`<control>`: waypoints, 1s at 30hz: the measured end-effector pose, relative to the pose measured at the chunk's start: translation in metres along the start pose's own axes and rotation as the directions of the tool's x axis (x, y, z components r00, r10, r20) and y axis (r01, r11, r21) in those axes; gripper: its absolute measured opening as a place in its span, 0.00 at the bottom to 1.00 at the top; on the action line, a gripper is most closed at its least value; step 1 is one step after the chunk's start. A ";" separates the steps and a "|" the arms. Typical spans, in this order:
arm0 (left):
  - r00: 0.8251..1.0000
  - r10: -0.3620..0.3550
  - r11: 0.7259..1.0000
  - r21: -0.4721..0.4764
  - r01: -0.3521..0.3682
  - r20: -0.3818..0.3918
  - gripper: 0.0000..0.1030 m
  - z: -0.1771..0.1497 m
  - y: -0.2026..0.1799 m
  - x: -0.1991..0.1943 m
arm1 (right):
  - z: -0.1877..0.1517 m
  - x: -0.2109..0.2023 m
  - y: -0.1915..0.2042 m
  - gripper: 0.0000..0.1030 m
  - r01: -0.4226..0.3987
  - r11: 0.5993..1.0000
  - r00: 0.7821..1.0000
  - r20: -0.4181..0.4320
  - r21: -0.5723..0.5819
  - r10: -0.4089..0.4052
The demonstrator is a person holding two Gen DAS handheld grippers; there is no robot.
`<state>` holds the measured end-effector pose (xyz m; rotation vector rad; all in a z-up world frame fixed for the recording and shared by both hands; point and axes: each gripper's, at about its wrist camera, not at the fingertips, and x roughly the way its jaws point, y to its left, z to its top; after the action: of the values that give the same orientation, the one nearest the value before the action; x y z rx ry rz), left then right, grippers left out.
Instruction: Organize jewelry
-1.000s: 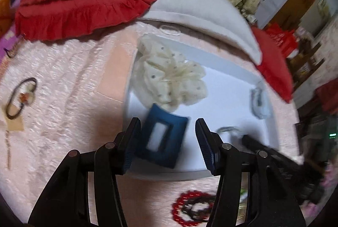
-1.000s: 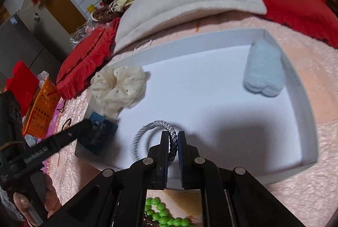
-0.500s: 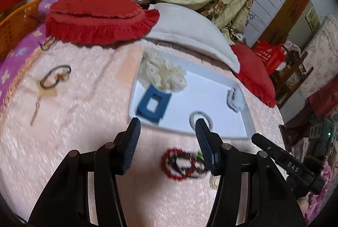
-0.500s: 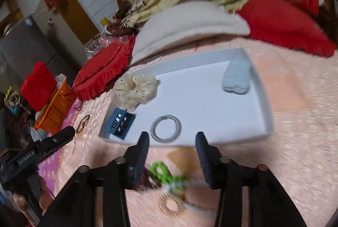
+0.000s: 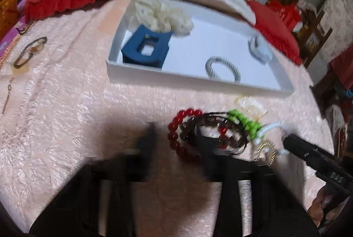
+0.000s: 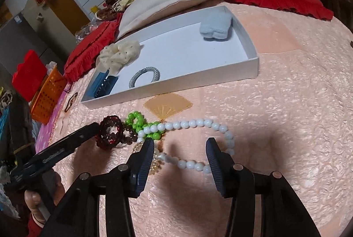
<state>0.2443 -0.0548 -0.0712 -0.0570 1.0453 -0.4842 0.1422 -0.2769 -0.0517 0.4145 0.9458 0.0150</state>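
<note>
Nearest, right gripper spread over white bead necklace; left gripper closing at red bead bracelet, grip blurred. Beyond, white tray holding blue clip, grey ring, cream scrunchie, pale-blue fluffy piece. No legible writing.

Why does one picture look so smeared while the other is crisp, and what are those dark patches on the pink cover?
Left wrist view: motion blur smears the closing left tongs and red beads. Right wrist view: sharp, right tongs crisp above white beads. Both: the tongs' shadows darken the cover; fisheye bends the white tray.
</note>
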 end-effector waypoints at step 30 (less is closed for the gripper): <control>0.909 -0.371 0.911 -0.117 0.396 0.188 0.43 0.007 0.071 -0.117 | -0.007 0.043 0.091 0.46 -0.062 0.979 0.996 -0.080 -0.192 0.047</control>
<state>0.2280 0.0556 0.0080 -0.4409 0.9097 -0.7437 0.1770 -0.1821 -0.0566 0.2603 0.9965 0.1730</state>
